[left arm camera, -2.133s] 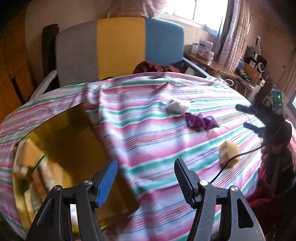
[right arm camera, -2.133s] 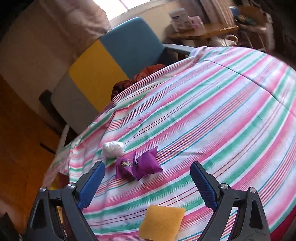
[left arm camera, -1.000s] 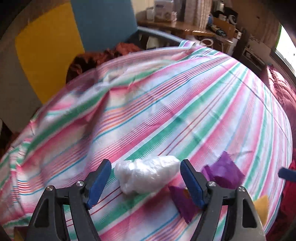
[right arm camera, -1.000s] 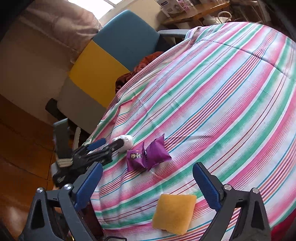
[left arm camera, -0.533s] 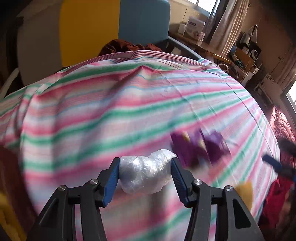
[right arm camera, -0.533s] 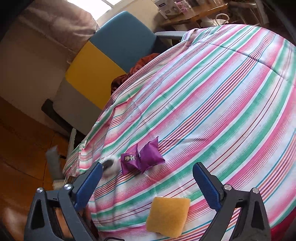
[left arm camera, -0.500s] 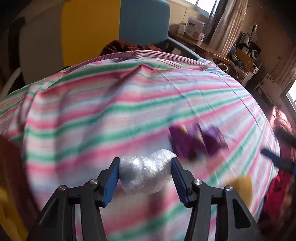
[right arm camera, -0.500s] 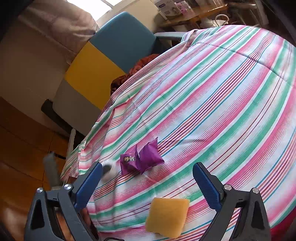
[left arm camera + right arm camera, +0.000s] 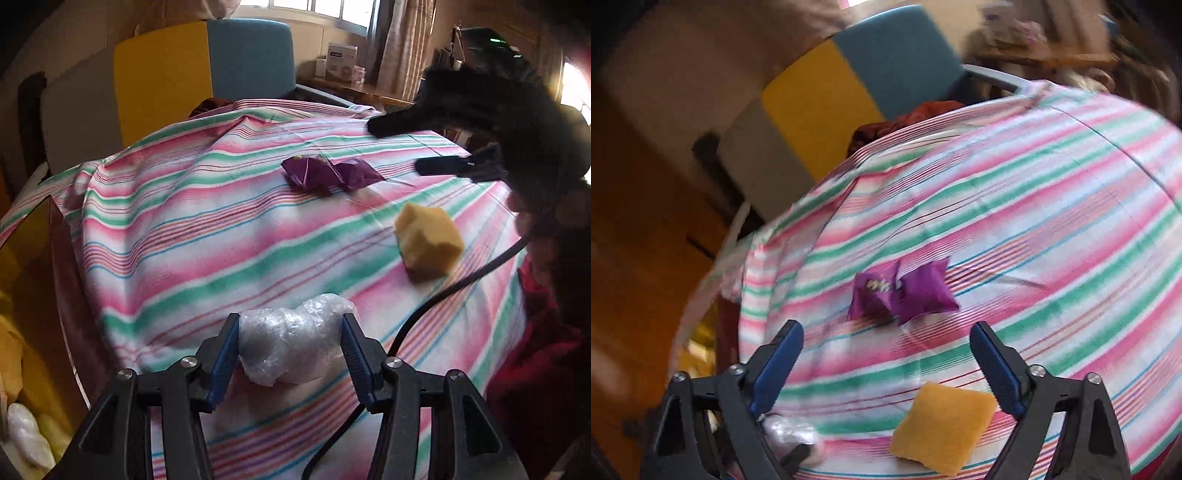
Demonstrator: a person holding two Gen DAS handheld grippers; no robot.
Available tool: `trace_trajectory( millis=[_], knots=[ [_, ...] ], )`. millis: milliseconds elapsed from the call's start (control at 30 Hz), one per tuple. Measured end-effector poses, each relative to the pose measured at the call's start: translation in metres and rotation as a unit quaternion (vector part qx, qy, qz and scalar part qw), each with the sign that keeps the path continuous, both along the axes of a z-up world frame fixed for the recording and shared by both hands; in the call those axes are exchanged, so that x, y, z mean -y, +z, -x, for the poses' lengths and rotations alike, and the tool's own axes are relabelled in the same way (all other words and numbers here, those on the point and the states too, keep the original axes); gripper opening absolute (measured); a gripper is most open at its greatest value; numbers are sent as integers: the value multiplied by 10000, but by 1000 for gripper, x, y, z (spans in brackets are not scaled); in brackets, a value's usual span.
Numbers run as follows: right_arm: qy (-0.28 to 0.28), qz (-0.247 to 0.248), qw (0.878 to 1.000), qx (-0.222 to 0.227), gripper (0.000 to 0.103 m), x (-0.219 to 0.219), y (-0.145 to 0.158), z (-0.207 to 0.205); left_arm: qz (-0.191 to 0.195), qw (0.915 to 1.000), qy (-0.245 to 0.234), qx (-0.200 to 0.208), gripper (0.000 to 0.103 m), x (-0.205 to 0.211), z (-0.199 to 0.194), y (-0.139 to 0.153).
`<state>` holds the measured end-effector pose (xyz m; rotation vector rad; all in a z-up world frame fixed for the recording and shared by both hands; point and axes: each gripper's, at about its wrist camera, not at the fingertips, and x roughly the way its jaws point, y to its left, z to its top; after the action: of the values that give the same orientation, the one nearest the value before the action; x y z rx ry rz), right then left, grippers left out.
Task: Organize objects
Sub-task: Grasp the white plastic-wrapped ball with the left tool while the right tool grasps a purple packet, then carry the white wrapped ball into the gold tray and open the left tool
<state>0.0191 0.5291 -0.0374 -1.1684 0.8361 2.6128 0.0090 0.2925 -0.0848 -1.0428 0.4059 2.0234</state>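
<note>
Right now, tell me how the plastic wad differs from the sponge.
The plastic wad is white, crinkled and clamped in the left tongs; the sponge is yellow, blocky and lies free on the striped cloth, below the open right tongs. Both look soft.

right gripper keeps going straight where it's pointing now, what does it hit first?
Most likely the purple snack packets, which sit centred ahead of the open right gripper. The yellow sponge lies lower in view, probably passed over. Depth is uncertain, so it might meet the striped tablecloth first.
</note>
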Motion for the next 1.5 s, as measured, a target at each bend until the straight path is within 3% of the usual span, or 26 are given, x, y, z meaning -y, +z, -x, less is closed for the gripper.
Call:
trace_trajectory(
  millis=[133,233,367,400,467,567,600,633,667,700,733,967,1167,1300,1500],
  knots=[
    [767,-612,9940,481,79,26,-8,23,-132,9998,-59,113,54,13,6,-2],
    [1513,-1437,9746,819,77,44,-10,48,-275,9994,-61,213,54,19,6,-3],
    [2513,-2443,9275,1304,77,65,-17,85,-347,9991,-111,195,54,19,6,-5],
    [2742,-2730,9109,1434,77,70,-20,94,-365,9991,-114,204,54,19,6,-6],
    [3100,-3032,8865,1616,77,74,-29,111,-410,9987,-133,261,54,19,7,-7],
    [3411,-3146,8656,1882,76,71,-43,130,-479,9981,-130,358,54,20,8,-8],
    [3446,-3098,8643,1959,76,68,-48,134,-500,9979,-131,378,54,21,9,-8],
    [3421,-3077,8647,2013,74,64,-52,137,-522,9978,-126,401,54,21,9,-9],
    [3420,-2838,8727,2021,65,58,-53,139,-537,9976,-122,419,54,22,10,-9],
    [3424,-2531,8823,2005,46,53,-51,140,-557,9973,-109,459,54,22,10,-10],
    [3361,-2305,8915,1980,46,49,-50,140,-591,9968,-80,524,54,23,12,-11],
    [2914,-2004,9196,1712,47,54,-47,112,-598,9969,-36,509,54,24,8,-11],
    [2278,-1625,9498,1401,47,57,-44,60,-527,9977,-46,422,54,25,5,-10],
    [2066,-1429,9603,1211,47,62,-49,31,-406,9986,-4,327,54,25,3,-7],
    [2024,-1438,9633,1022,46,67,-49,26,-431,9990,17,147,54,33,-9,9]
  ],
)
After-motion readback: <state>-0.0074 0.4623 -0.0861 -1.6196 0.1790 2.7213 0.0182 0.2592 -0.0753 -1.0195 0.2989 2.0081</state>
